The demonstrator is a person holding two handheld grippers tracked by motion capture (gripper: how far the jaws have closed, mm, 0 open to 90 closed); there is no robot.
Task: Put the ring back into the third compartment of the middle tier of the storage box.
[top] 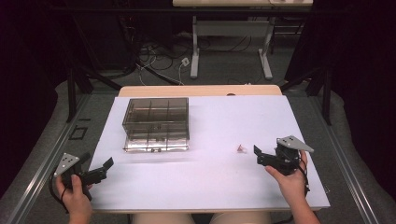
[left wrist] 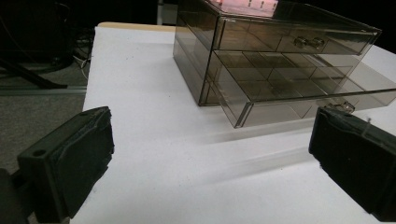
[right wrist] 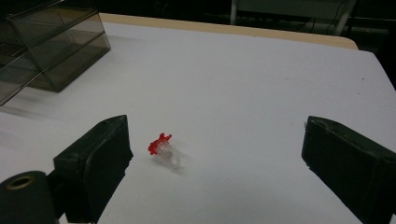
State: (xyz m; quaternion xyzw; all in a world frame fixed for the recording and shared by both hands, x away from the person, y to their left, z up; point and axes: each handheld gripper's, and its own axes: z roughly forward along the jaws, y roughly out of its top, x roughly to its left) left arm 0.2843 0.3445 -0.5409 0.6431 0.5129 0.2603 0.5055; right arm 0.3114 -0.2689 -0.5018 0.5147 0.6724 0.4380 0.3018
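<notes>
Small red-and-clear plastic piece lay on white table sheet, just ahead of right gripper, nearer its left jaw; jaws wide apart, empty, apparently lined up for a pick. Smoky transparent plastic drawer box, lowest drawer pulled out, stood ahead of left gripper, also spread, holding nothing. No obstruction noted between piece and box.

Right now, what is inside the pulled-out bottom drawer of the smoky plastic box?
The drawer shows bare divider compartments; nothing visible in them. Its back part, under the box, is too dim to judge.
</notes>
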